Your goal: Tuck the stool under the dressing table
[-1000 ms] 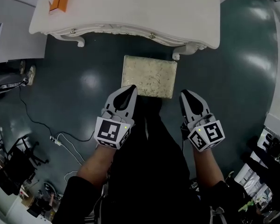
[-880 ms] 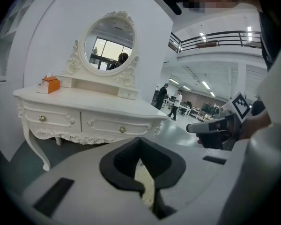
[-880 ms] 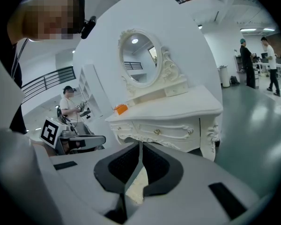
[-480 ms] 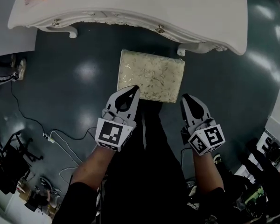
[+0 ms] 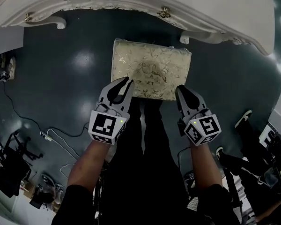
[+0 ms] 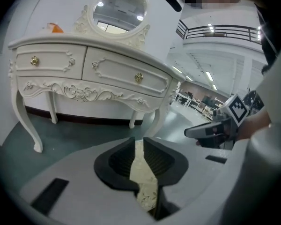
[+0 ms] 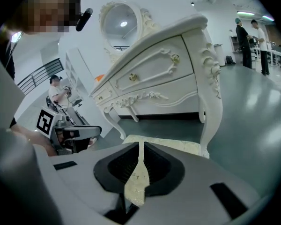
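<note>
Stool (image 5: 151,69) stands on the floor (image 5: 70,55) just in front of the worktop (image 5: 210,3), its far edge up by the worktop's front legs. By my judgement the tuck itself is not yet done. Short of the worktop, at the stool's near edge, the left tongs (image 5: 123,84) have just been opening to a crack, with nothing between them. The right tongs (image 5: 181,91) are closed and empty. Both drawers (image 6: 49,62) in the worktop's front are shut, so their contents are unseen.

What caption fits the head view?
Left gripper and right gripper poised by the stool standing before the dressing table.
</note>
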